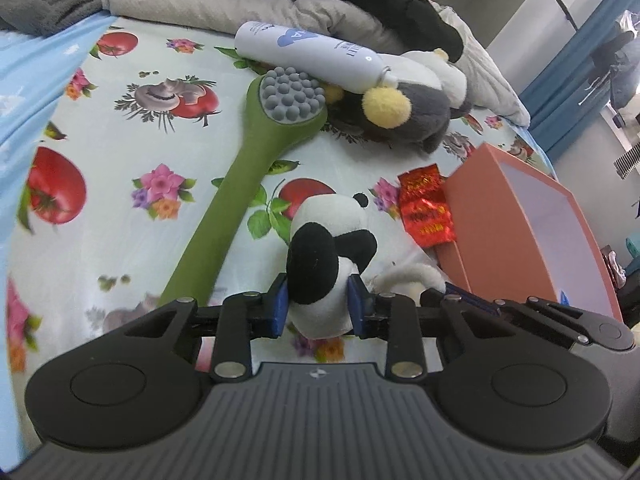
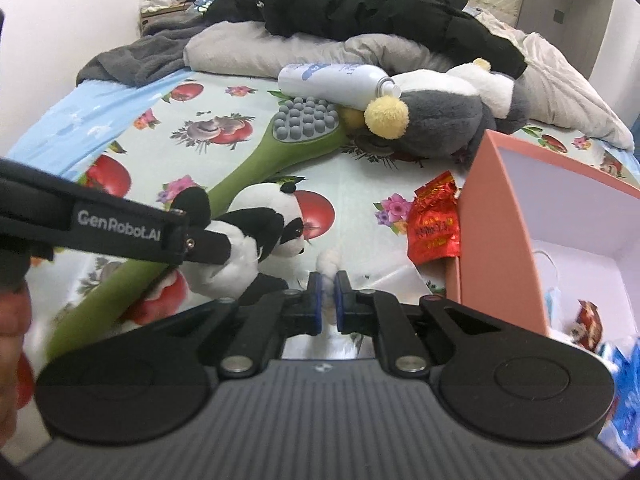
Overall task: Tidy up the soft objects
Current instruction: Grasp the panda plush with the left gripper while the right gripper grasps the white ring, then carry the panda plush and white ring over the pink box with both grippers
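My left gripper [image 1: 318, 304] is shut on a black-and-white panda plush [image 1: 328, 256] and holds it over the fruit-print bedsheet; the panda also shows in the right wrist view [image 2: 256, 236], with the left gripper's arm across it. My right gripper [image 2: 327, 300] is shut on a small white fluffy object [image 2: 329, 265], which also shows in the left wrist view [image 1: 412, 278] beside the panda. A grey plush with a yellow pom-pom [image 1: 404, 114] [image 2: 436, 120] lies farther back on the bed.
An open salmon-pink box [image 1: 516, 216] [image 2: 500, 208] stands at the right, holding small items. A red foil packet [image 1: 426, 210] [image 2: 434, 222] lies next to it. A green massage brush [image 1: 248, 168] [image 2: 256, 164] and a white bottle [image 1: 316, 54] [image 2: 336, 82] lie on the sheet. Blankets pile behind.
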`<state>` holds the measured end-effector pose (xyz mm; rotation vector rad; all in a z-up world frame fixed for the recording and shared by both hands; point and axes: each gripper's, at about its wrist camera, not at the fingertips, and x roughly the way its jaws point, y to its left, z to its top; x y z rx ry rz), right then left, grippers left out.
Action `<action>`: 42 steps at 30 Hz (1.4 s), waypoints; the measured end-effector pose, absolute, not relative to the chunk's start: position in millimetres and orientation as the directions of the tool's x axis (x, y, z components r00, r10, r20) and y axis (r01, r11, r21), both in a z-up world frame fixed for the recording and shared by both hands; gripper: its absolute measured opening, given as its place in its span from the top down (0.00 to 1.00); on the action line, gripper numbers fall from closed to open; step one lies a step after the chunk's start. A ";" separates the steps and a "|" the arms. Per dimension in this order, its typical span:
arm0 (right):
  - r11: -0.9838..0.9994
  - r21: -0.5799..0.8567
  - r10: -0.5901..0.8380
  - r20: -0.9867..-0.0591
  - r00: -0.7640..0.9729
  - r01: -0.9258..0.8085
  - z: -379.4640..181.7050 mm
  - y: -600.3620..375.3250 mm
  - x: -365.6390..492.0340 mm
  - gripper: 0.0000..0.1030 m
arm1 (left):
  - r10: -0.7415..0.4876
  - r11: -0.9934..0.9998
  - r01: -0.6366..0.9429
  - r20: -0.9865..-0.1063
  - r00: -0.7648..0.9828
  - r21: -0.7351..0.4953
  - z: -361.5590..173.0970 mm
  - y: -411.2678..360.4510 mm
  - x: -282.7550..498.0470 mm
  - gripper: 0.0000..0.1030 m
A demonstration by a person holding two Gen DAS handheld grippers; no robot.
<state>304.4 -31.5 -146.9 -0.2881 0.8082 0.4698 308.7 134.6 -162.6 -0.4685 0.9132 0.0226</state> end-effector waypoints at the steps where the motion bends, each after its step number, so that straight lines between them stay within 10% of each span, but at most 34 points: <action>1: 0.862 -0.064 0.294 -0.746 0.598 -0.503 -144.3 -33.3 300.1 0.91 | -0.175 0.901 -0.213 -0.766 0.618 -0.378 -159.5 133.3 303.5 0.66; 42: 0.907 0.043 0.348 -0.636 0.689 -0.419 -37.5 -109.6 157.7 0.91 | -0.157 0.929 -0.119 -0.667 0.728 -0.349 -44.2 61.6 133.0 0.66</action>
